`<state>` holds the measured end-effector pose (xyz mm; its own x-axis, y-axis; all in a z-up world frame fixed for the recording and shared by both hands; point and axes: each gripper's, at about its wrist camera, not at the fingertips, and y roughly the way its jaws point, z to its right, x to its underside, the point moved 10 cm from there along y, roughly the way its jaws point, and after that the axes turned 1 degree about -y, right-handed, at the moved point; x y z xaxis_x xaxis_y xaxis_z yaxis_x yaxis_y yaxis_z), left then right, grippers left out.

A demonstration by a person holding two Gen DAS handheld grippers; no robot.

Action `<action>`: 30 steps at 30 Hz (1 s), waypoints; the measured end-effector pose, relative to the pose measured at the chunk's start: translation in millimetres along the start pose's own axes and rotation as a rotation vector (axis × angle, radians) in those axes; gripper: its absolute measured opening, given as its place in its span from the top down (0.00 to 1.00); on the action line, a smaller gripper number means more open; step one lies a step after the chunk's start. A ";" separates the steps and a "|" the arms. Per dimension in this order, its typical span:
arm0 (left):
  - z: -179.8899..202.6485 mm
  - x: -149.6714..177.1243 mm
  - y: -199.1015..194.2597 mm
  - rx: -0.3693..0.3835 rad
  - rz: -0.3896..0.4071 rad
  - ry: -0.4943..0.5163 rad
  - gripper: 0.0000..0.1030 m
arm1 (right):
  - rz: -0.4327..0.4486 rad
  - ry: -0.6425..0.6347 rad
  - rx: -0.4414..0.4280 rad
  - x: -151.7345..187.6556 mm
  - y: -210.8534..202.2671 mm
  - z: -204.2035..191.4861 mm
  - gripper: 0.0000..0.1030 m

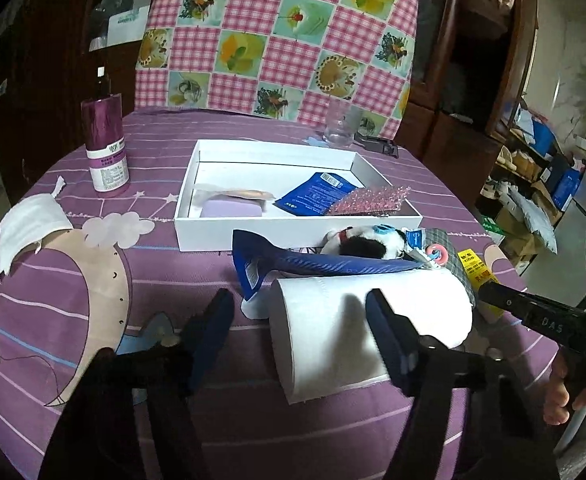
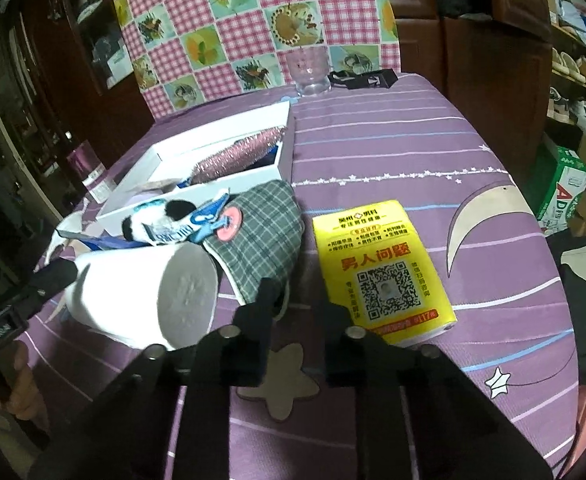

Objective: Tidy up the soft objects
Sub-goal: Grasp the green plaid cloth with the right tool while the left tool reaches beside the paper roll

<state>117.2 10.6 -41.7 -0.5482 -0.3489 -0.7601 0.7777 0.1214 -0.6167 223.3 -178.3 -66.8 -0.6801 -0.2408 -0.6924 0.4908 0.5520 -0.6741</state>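
A white paper roll (image 1: 357, 320) lies on its side on the purple tablecloth. My left gripper (image 1: 299, 304) is open, its fingers on either side of the roll's near end, not closed on it. Behind the roll lie a blue fish-shaped soft toy (image 1: 321, 266), a black-and-white plush (image 1: 367, 242) and a grey plaid mask (image 2: 267, 240). The white box (image 1: 293, 226) holds a purple sponge (image 1: 231, 210), a blue packet (image 1: 317, 194) and a pink sparkly piece (image 1: 367, 200). My right gripper (image 2: 305, 300) is open and empty, just in front of the mask and the yellow tissue pack (image 2: 381, 268). The roll also shows in the right wrist view (image 2: 145, 292).
A purple bottle (image 1: 107, 148) stands at the left, a white face mask (image 1: 29, 228) lies near it. A clear glass (image 1: 341, 124) and a black clip (image 1: 377, 144) sit at the far edge. A checked cushion chair stands behind the table.
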 end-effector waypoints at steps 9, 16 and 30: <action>0.8 2.0 -0.5 0.001 0.000 0.009 0.60 | 0.043 0.003 -0.063 -5.6 -10.5 -10.7 0.91; 0.5 -0.7 -4.7 0.027 0.013 -0.013 0.60 | 0.087 0.050 -0.103 -11.7 -19.4 -10.1 0.91; -11.6 -5.2 -3.4 0.031 0.011 -0.070 0.60 | -0.044 0.073 -0.071 -35.8 21.2 -24.1 0.55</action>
<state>113.8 22.8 -38.0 -0.5172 -0.4123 -0.7500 0.7934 0.0977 -0.6009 245.0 -138.7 -50.1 -0.7394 -0.2090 -0.6400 0.4214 0.5977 -0.6820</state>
